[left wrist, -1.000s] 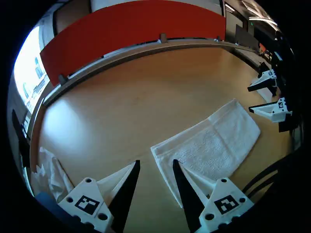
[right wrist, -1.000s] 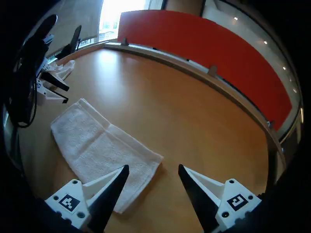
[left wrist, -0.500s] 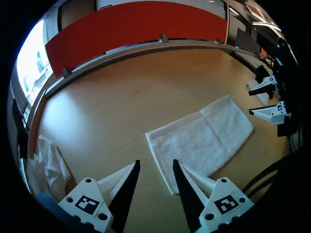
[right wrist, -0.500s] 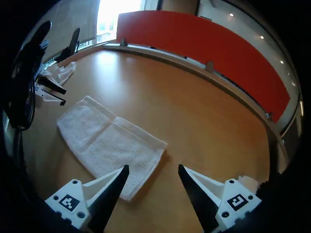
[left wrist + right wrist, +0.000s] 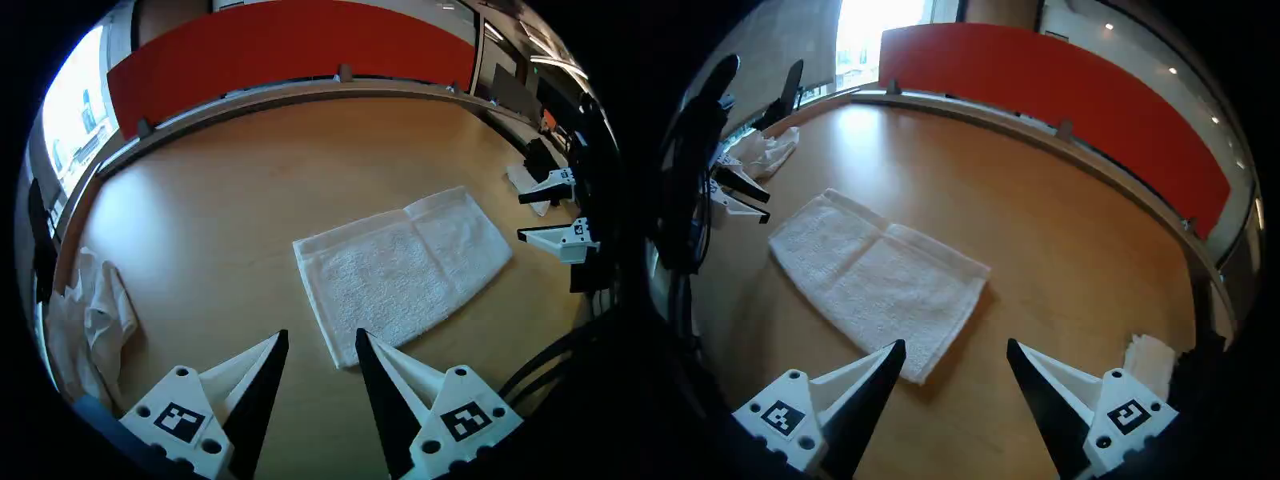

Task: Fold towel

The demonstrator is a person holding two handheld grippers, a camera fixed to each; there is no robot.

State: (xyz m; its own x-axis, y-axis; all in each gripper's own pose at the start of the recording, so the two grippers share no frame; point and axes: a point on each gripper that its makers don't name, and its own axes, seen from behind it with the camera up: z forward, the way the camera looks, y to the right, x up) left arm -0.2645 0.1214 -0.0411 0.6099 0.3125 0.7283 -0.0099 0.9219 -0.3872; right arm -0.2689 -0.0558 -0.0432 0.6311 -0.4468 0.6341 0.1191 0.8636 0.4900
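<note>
Left gripper view: cam rides on the left gripper (image 5: 320, 336), tilted down over the table (image 5: 232, 192); towel (image 5: 400, 268) close ahead, right of its fingers. Right gripper view: cam on the right gripper (image 5: 955, 344), same tilt, towel close ahead, left of its fingers. Cams sit off opposite ends of the towel, both facing the red partition (image 5: 296, 56) beyond it. Shared: towel, table around it, red partition; each sees the other gripper past the towel's far end.

Table: a light wooden top (image 5: 240, 184) is seen, edged by a rail (image 5: 264, 96) on the far side.
Partition: a red panel (image 5: 288, 48) is set upright behind the rail.
Cloth: a crumpled white cloth (image 5: 92, 312) is left near the table's edge.
Window: a bright window (image 5: 72, 136) is seen beside the red panel.
</note>
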